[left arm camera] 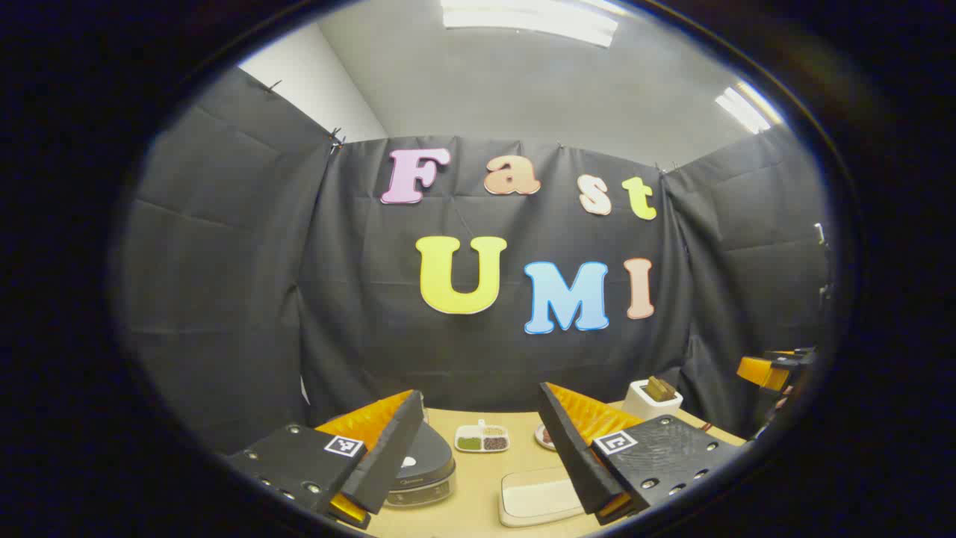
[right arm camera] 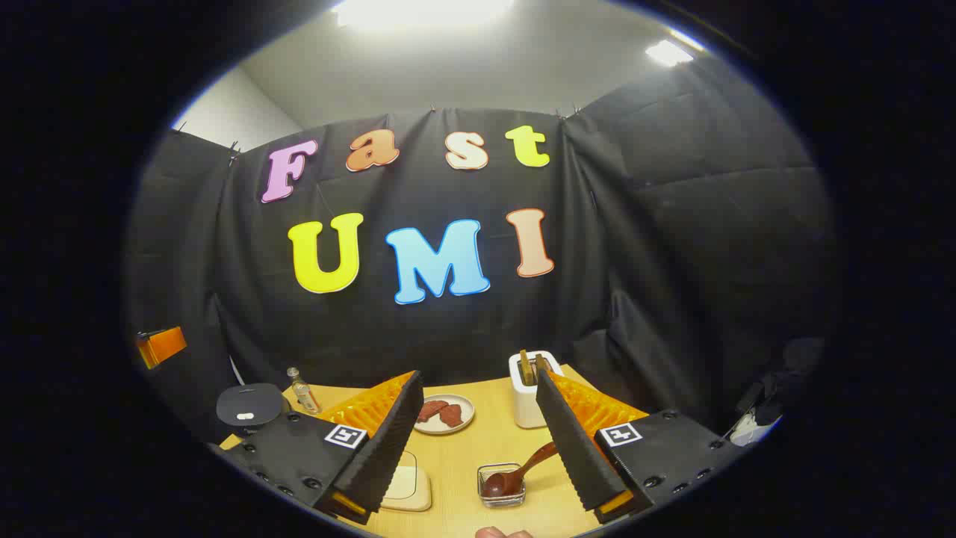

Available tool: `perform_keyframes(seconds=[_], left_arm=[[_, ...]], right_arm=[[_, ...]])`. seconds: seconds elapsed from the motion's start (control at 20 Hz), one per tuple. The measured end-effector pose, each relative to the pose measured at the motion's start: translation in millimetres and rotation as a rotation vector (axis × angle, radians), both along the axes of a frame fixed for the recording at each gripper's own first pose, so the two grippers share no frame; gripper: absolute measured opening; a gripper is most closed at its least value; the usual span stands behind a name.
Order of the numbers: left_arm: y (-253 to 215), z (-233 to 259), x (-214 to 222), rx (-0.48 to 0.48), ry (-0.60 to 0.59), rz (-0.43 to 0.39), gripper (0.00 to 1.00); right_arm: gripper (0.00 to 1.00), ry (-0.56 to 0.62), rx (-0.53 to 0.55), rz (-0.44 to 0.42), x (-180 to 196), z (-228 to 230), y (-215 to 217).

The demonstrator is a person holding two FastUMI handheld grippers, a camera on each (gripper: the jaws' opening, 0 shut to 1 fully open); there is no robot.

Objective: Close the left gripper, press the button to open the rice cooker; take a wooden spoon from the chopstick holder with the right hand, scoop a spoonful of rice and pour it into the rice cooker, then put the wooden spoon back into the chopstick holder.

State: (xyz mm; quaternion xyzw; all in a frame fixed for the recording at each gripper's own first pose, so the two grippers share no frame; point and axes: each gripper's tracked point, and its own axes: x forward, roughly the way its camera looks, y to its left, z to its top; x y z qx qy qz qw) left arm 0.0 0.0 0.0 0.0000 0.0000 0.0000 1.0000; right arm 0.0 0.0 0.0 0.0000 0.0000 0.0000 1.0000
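Both tools gape, empty: left tool (left arm camera: 478, 448) above shut rice cooker (left arm camera: 422, 467); right tool (right arm camera: 478, 448) above wooden spoon (right arm camera: 515, 471) lying in small dish (right arm camera: 502, 486). Button apparently unpressed; whole task ahead.

Illumination is overhead: ceiling light panels (left arm camera: 530, 22) above and ahead of the left gripper (left arm camera: 482, 456), and a blown-out ceiling light (right arm camera: 422, 11) above the right gripper (right arm camera: 478, 448), both glaring white. The tabletop (right arm camera: 455, 456) between the fingers is evenly lit, shadows soft. Strong fisheye bowing at the margins; edges darken and soften, centre sharp.
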Motion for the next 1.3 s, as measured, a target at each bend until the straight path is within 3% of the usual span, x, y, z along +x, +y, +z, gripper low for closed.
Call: perform_keyframes(seconds=[0.1,0.2,0.25,0.3,0.6,0.65,0.7,1.1,1.3], left_arm=[[-4,0,2,0.008,0.006,0.001,0.95],[-9,2,3,0.019,0.003,0.0,0.96],[-12,3,4,0.023,0.004,-0.005,0.96],[-15,2,5,0.023,0.006,-0.012,0.95],[-17,3,5,0.025,0.021,0.027,0.96],[-18,2,5,0.018,0.025,0.027,0.96],[-18,0,4,0.016,0.032,0.03,0.95],[-15,-7,-6,0.007,0.065,0.091,0.96],[-34,-17,-12,-0.056,0.099,0.094,0.96]], right_arm=[[0.92,0.003,-0.042,0.022,3,-2,1],[0.97,-0.006,-0.077,0.037,4,2,-1],[0.92,-0.012,-0.08,0.043,5,5,-3],[0.97,-0.016,-0.072,0.051,7,9,-5],[0.97,-0.046,-0.026,0.064,20,34,-13],[0.92,-0.044,-0.052,0.076,21,32,-11],[0.97,-0.04,-0.075,0.089,22,31,-10],[0.97,0.052,-0.06,0.178,12,7,-1],[0.97,0.074,-0.052,0.207,13,0,-10]])
